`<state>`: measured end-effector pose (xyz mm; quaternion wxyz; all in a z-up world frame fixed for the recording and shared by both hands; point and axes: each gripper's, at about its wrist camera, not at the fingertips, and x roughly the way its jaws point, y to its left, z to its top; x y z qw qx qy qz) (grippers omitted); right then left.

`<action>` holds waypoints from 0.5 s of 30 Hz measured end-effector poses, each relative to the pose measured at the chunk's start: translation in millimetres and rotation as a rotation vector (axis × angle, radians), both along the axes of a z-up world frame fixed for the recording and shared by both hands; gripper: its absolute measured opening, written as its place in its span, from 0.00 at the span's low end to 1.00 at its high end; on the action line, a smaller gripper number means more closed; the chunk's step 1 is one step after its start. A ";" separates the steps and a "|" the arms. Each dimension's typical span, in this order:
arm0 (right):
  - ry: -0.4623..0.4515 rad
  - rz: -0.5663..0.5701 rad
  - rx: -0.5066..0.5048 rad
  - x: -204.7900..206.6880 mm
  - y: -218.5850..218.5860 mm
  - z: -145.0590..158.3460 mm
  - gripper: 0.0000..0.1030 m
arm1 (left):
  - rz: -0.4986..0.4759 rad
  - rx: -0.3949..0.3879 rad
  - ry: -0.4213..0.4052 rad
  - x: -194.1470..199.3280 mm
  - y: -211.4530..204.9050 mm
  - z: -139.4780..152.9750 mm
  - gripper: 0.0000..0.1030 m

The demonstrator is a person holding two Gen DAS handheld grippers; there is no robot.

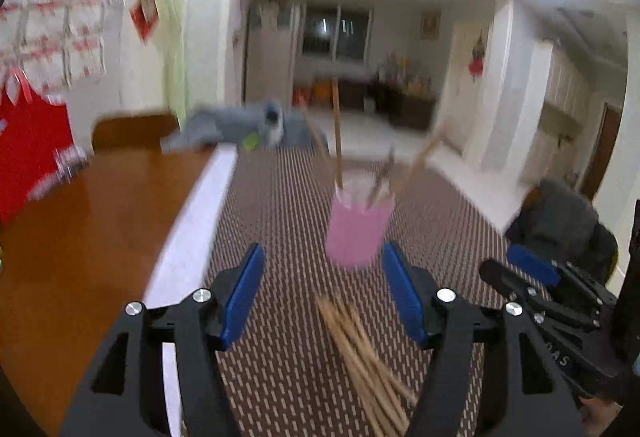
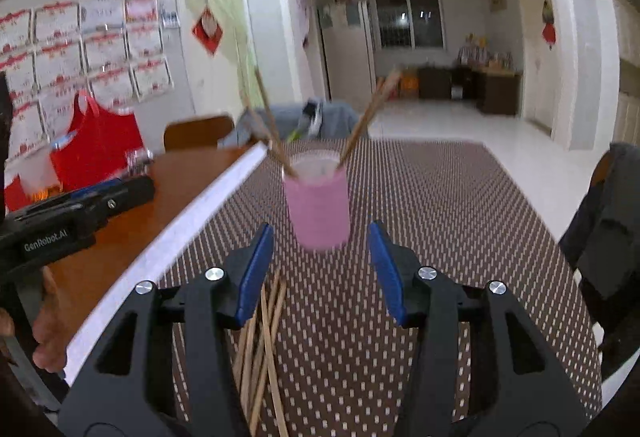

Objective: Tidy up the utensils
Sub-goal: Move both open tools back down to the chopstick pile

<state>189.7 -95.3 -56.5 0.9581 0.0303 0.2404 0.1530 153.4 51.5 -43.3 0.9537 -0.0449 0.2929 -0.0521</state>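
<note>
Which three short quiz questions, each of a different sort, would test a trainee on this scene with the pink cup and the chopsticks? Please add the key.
1. True or false: the left claw grips a chopstick.
2. Where do the loose chopsticks lie? A) in the pink cup B) on the dotted mat C) on the bare wooden table
3. Fill in: the right claw is ____.

Key: 1 false; 2 B; 3 open

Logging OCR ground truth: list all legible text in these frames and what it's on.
"GenRobot.AI": white print on the black body of the left gripper, right wrist view.
"AS": partial letters on the black right gripper body, left wrist view; rest cut off.
Red-and-white wall certificates: too blurred to read.
</note>
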 end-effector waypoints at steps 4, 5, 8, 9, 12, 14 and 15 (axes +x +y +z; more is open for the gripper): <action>0.118 0.005 -0.040 6.0 1.7 -21.4 0.49 | -0.042 0.005 0.230 15.3 -7.8 -37.6 0.60; 0.149 0.005 -0.048 8.4 0.0 -27.3 0.49 | -0.045 0.003 0.272 18.2 -9.5 -46.9 0.60; 0.192 -0.003 -0.041 10.7 -4.7 -37.7 0.48 | -0.060 0.003 0.361 27.5 -14.9 -69.2 0.60; 0.210 -0.001 -0.034 11.9 -5.7 -39.4 0.48 | -0.066 -0.001 0.392 30.8 -16.8 -76.8 0.60; 0.239 0.004 -0.020 12.0 -9.1 -46.6 0.48 | -0.055 0.004 0.440 38.2 -20.7 -92.7 0.60; 0.252 0.008 -0.019 11.6 -11.3 -49.4 0.48 | -0.053 0.023 0.464 41.3 -22.5 -102.6 0.60; 0.258 0.011 -0.017 11.9 -11.8 -51.1 0.48 | -0.051 0.028 0.475 41.9 -22.6 -107.2 0.60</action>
